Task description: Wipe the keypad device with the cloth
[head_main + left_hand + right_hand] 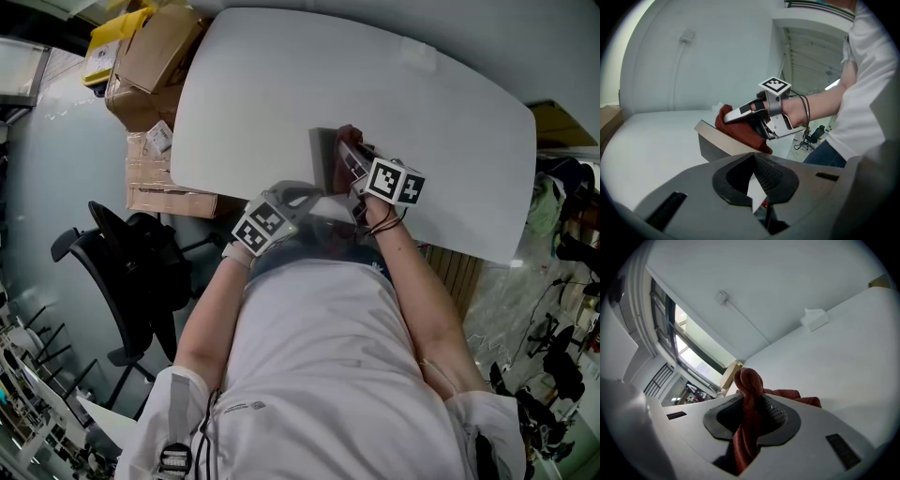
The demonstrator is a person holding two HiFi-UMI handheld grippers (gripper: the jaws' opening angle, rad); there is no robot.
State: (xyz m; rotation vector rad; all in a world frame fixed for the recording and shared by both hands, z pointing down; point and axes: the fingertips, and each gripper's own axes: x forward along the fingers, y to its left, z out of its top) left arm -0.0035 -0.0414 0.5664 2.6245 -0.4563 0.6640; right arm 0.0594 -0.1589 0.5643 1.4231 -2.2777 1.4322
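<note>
The keypad device (pixel 323 161), a flat grey slab, is held tilted above the near edge of the white table (pixel 281 84). My left gripper (pixel 296 195) reaches it from the left; in the left gripper view the slab (pixel 715 140) runs in behind that gripper (pixel 753 174), whose jaws stand nearly together on its edge. My right gripper (pixel 352 157) is shut on a dark red cloth (pixel 349 139), which lies bunched against the device's top. In the right gripper view the cloth (pixel 749 380) stands pinched between the right gripper's (pixel 752 404) jaws. The left gripper view shows the cloth (pixel 739 131) under the right gripper (pixel 740 114).
Cardboard boxes (pixel 155 56) are stacked past the table's left end. A black office chair (pixel 141 262) stands to my left, near the table's edge. A small white object (pixel 814 317) lies far off on the table. Equipment and cables crowd the floor at right (pixel 562 225).
</note>
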